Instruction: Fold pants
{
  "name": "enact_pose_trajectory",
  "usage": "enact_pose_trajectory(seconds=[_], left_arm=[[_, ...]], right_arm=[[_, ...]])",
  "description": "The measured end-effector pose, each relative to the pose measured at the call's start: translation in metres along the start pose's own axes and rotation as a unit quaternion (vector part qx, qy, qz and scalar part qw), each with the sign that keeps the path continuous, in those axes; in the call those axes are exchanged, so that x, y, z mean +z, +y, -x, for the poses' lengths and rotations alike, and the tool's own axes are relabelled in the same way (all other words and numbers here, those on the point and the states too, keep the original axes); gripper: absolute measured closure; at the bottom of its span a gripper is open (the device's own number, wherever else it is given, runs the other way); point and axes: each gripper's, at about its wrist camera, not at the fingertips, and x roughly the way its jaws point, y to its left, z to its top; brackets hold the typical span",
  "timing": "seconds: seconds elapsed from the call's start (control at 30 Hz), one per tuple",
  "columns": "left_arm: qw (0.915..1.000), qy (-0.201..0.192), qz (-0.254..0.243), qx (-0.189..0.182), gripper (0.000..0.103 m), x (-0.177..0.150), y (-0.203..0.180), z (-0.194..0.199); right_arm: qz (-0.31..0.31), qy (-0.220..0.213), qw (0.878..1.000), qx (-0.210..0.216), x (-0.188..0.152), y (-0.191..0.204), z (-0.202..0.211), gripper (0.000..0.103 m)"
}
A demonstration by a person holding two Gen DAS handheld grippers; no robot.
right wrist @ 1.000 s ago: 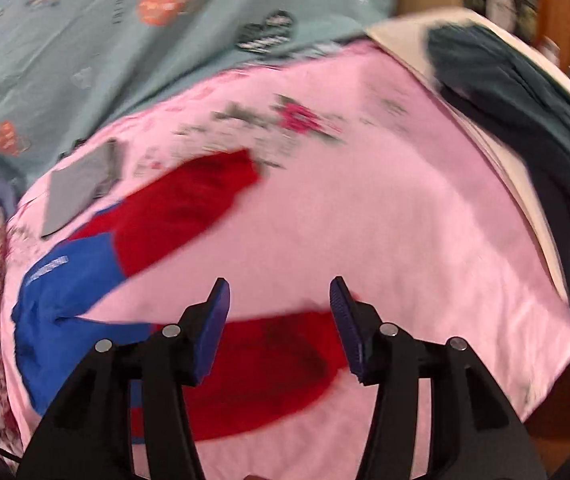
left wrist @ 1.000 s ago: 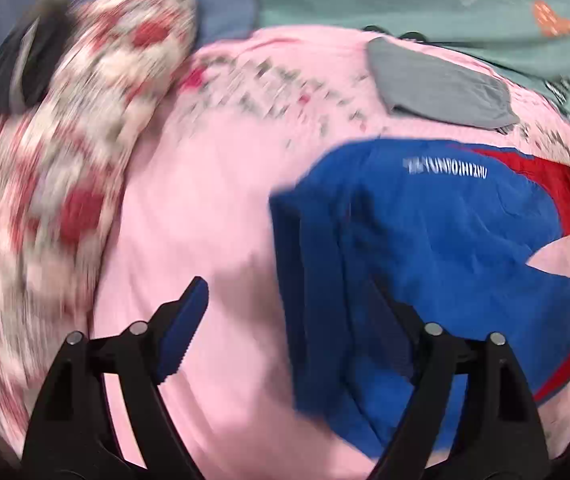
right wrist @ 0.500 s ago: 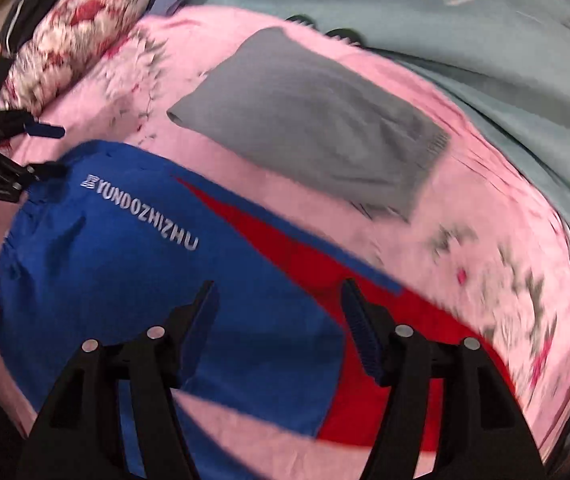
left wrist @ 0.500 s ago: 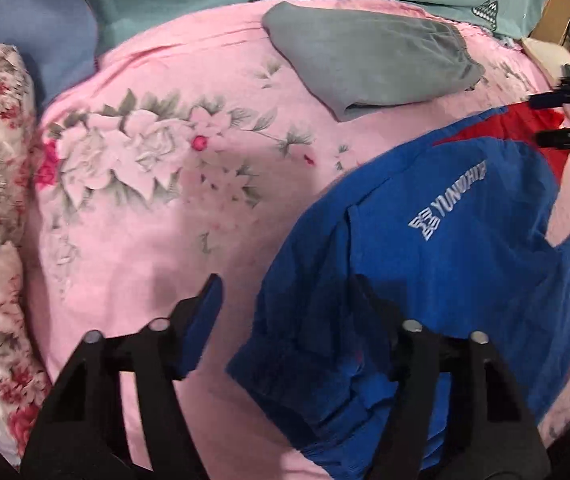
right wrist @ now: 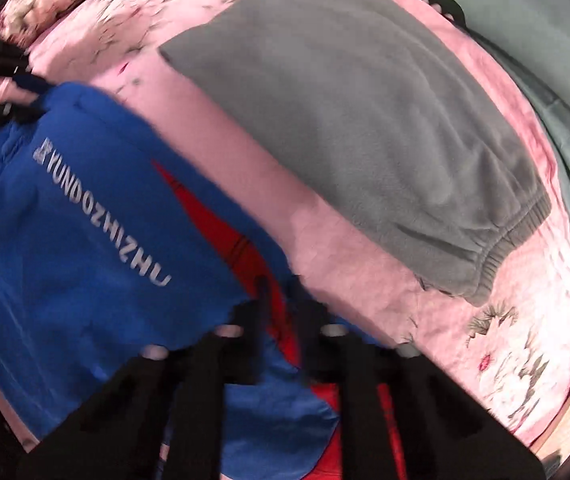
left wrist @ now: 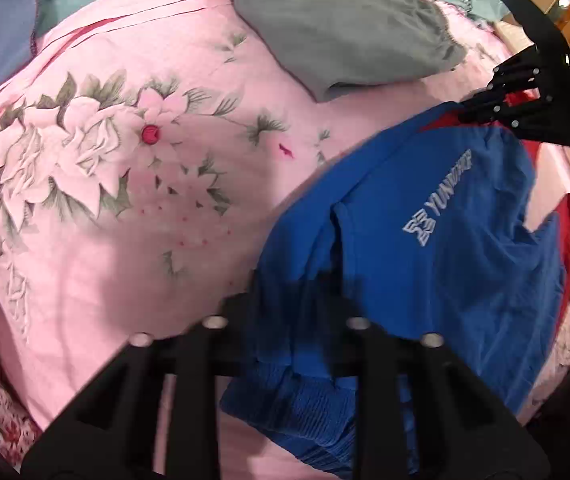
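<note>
Right now your left gripper [left wrist: 285,300] has its fingers pinching the ribbed waistband of the blue-and-red fabric pants [left wrist: 425,240], which lie spread on the pink floral bedsheet [left wrist: 125,220]. Your right gripper [right wrist: 277,304] has its fingers clamped on the pants' edge where red meets blue. Farther off, at about one o'clock from that grip, a folded grey fleece garment [right wrist: 365,120] rests on the sheet, with teal patterned bedding [right wrist: 545,40] beyond.

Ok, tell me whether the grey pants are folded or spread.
Folded. The grey pants lie as a compact flat slab on the pink sheet, doubled at one end and with the ribbed cuff at the other, no legs spread.
</note>
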Motion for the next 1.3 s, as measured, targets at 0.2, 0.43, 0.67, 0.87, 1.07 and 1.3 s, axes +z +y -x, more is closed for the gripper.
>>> enact_pose_trajectory(seconds=[0.2, 0.43, 0.67, 0.87, 1.07, 1.3], left_arm=[[0.9992, -0.034, -0.02, -0.002, 0.097, -0.003, -0.015, 0.025], [0.9873, -0.111, -0.105, 0.041, 0.097, -0.039, -0.077, 0.102], [0.9741, -0.1, -0.197, 0.049, 0.097, -0.116, -0.144, 0.13], [0.977, -0.034, -0.206, 0.041, 0.097, -0.18, -0.167, 0.084], [0.9809, -0.025, -0.179, 0.073, 0.094, -0.212, -0.171, 0.044], [0.9805, -0.054, -0.156, 0.106, 0.033, -0.219, -0.185, 0.089]], right_arm=[[-0.012, -0.067, 0.998, 0.004, -0.033, 0.004, 0.061, 0.098], [0.016, -0.126, 0.992, -0.007, -0.106, 0.058, 0.144, 0.098], [0.055, -0.102, 0.993, 0.0, -0.191, 0.136, 0.151, 0.099], [0.053, -0.063, 0.997, 0.007, -0.236, 0.19, 0.094, 0.098], [0.021, -0.067, 0.997, -0.024, -0.248, 0.206, 0.063, 0.098], [-0.054, -0.09, 0.994, 0.029, -0.267, 0.184, 0.101, 0.063]])
